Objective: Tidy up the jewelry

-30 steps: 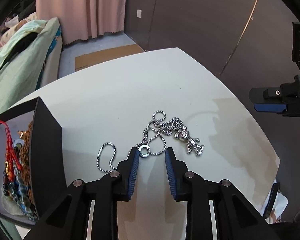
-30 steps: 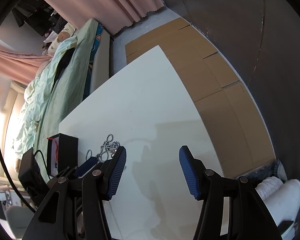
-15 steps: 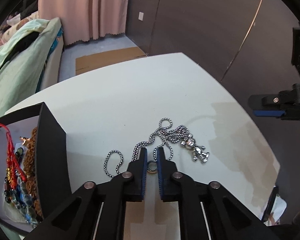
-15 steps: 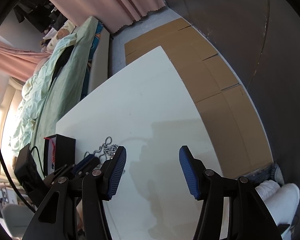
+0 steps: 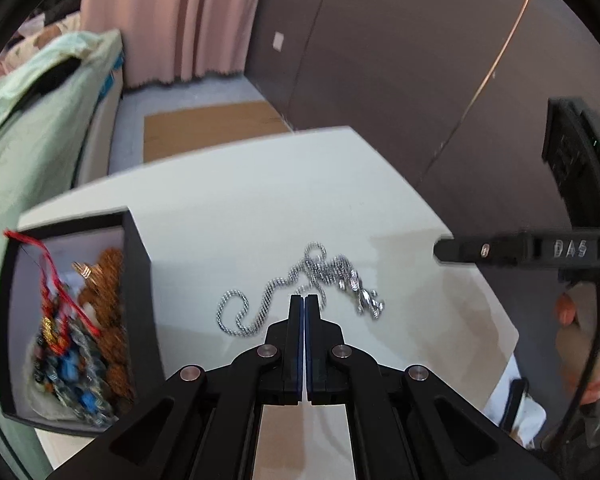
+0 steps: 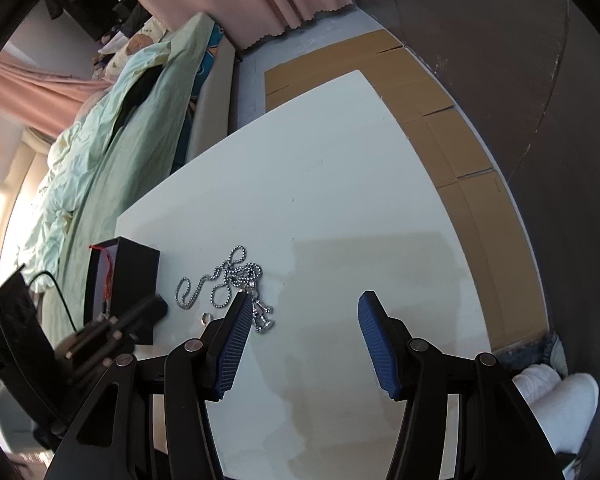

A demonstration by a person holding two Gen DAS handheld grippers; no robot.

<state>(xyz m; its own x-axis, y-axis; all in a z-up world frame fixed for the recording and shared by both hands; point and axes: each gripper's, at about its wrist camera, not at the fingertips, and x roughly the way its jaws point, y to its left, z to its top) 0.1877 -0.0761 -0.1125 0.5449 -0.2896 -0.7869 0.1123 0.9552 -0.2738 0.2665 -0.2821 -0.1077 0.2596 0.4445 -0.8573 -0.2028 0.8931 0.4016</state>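
Note:
A silver ball-chain necklace (image 5: 268,304) with a small figure pendant (image 5: 366,300) lies on the white table (image 5: 260,208). It also shows in the right wrist view (image 6: 220,276), with a small ring (image 6: 206,317) lying on the table beside it. My left gripper (image 5: 304,300) is shut, lifted above the table just in front of the chain; nothing shows between its pads. It appears blurred in the right wrist view (image 6: 140,312). My right gripper (image 6: 304,312) is open and empty, held above the table right of the necklace. A black jewelry box (image 5: 136,280) stands at the left.
The black box holds beads, a red cord (image 5: 56,276) and other jewelry. A bed with a green cover (image 6: 112,128) stands beyond the table's left side. Brown cardboard (image 6: 440,120) lies on the floor to the right. The table's edges are close on the right.
My left gripper closed around the small ring, then lifted and pulled back fully shut; the ring now lies on the table. The right gripper stayed open and hardly moved.

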